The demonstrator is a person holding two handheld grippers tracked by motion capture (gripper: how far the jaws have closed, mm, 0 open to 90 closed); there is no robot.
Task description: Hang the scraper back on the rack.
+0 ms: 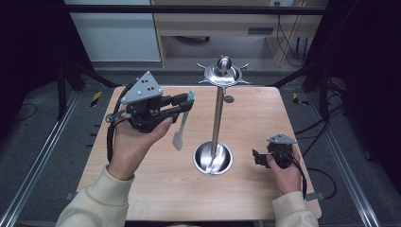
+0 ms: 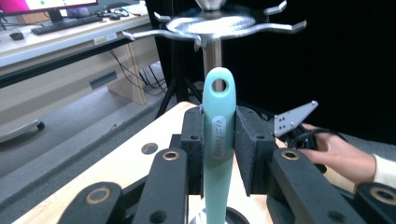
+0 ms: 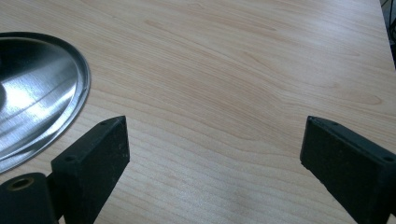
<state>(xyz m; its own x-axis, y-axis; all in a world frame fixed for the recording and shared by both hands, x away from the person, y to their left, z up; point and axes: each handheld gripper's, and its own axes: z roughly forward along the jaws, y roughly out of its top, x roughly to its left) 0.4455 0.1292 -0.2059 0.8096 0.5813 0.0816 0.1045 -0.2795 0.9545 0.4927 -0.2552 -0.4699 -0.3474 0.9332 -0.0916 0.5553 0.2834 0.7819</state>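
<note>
The left gripper (image 1: 185, 105) is clamped on the spatula (image 2: 218, 140), held just left of the stand (image 1: 217, 113). The right gripper (image 3: 212, 154), its 2 jaws wide apart, rests on the table (image 3: 233, 70) beside the stand's base.

Both grippers are black, each topped by a grey three-cornered plate dotted with small holes. The left gripper (image 1: 182, 105) has jointed arms with brass-coloured pivot rings and blocky, matt jaw pads. A black cable trails from each — the right gripper (image 1: 257, 157) looks more compact. The person wears cream sleeves (image 1: 97, 203) with ribbed cuffs.
</note>
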